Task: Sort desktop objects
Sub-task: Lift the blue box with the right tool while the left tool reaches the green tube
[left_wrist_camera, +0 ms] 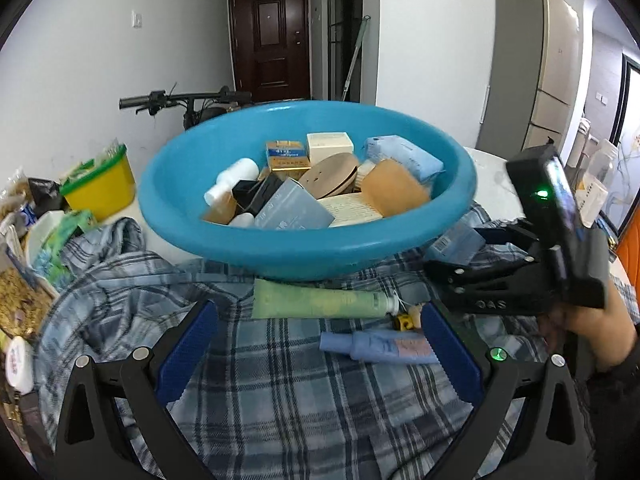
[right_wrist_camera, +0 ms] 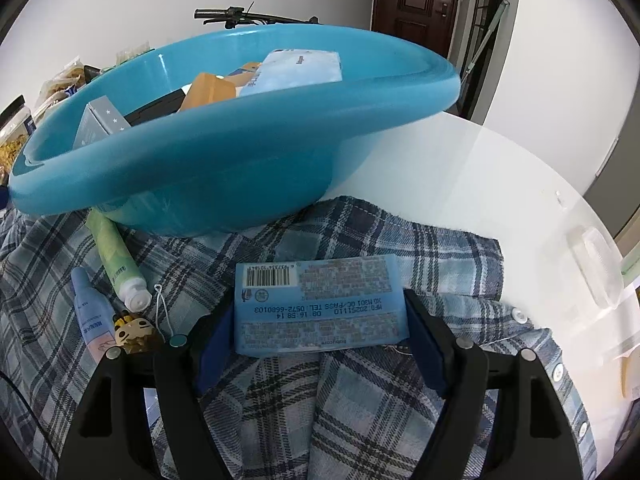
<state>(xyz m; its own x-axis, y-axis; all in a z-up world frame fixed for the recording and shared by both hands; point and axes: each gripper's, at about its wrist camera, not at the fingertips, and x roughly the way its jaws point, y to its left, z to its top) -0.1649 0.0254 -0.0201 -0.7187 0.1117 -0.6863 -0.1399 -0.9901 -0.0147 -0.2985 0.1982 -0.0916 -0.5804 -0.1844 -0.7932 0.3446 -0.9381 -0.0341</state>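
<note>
A blue basin (left_wrist_camera: 308,248) (right_wrist_camera: 200,168) holding several boxes, packs and a white bottle rests partly on a plaid shirt (left_wrist_camera: 280,400) (right_wrist_camera: 360,400). My right gripper (right_wrist_camera: 318,312) (left_wrist_camera: 460,252) is shut on a blue wipes pack (right_wrist_camera: 320,304) (left_wrist_camera: 456,244) with a barcode, just right of the basin. My left gripper (left_wrist_camera: 320,312) hangs open over the shirt. Ahead of its fingers lie a green tube (left_wrist_camera: 320,300) (right_wrist_camera: 112,248), a blue tube (left_wrist_camera: 376,346) (right_wrist_camera: 90,312) and a small bee charm (left_wrist_camera: 406,320) (right_wrist_camera: 134,330).
A yellow tub (left_wrist_camera: 102,188), snack bags and a white-lidded jar (left_wrist_camera: 18,364) crowd the left edge. The white round table (right_wrist_camera: 460,168) shows to the right of the basin, with a clear plastic piece (right_wrist_camera: 596,268) near its rim. A bicycle handlebar (left_wrist_camera: 160,100) stands behind.
</note>
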